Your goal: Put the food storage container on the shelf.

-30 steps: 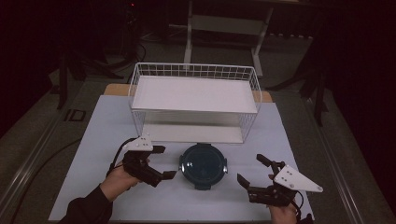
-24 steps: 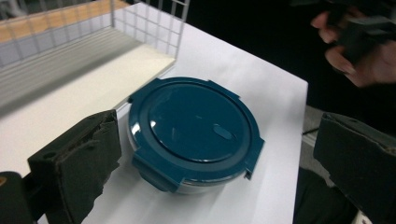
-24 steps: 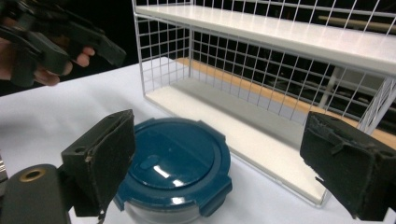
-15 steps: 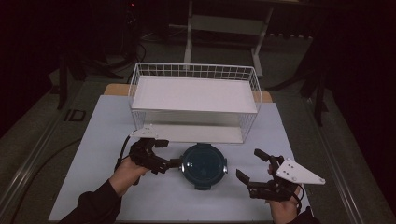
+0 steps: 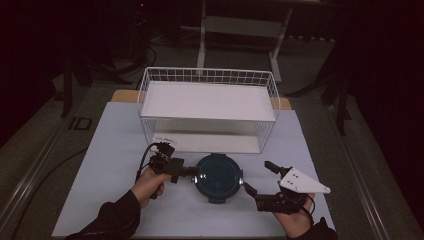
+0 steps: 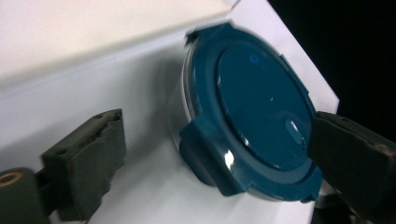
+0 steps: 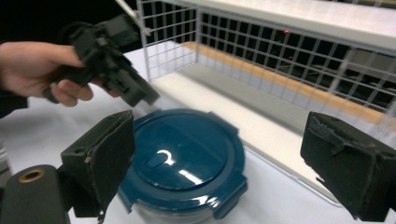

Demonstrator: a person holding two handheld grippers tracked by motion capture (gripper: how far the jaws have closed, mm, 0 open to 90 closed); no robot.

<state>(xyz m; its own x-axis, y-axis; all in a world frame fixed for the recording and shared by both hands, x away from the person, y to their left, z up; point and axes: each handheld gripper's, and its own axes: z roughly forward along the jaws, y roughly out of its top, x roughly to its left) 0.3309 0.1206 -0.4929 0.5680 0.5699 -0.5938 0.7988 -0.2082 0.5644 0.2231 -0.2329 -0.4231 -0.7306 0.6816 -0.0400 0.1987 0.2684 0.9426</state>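
A round container with a dark teal clip-on lid (image 5: pixel 218 176) stands on the white table top, just in front of the wire basket. My left gripper (image 5: pixel 191 172) reaches in from the left and is open, its tips at the container's left rim. In the left gripper view the lid (image 6: pixel 254 112) lies between the wide-apart jaws, and the left pad (image 6: pixel 100 149) is well clear of it. My right gripper (image 5: pixel 259 178) is open at the container's right side. Its jaws have just been opening, and the lid (image 7: pixel 182 156) lies low ahead of them, ungripped.
A white wire basket (image 5: pixel 207 76) with a white shelf board in it stands behind the container, its front wires (image 7: pixel 261 42) close ahead of the right gripper. The white table top (image 5: pixel 115 145) ends at dark floor on both sides. A cable trails from the left gripper.
My left gripper has moved right and down, from the table's left part up to the container's left rim. The right gripper has stayed about where it was.
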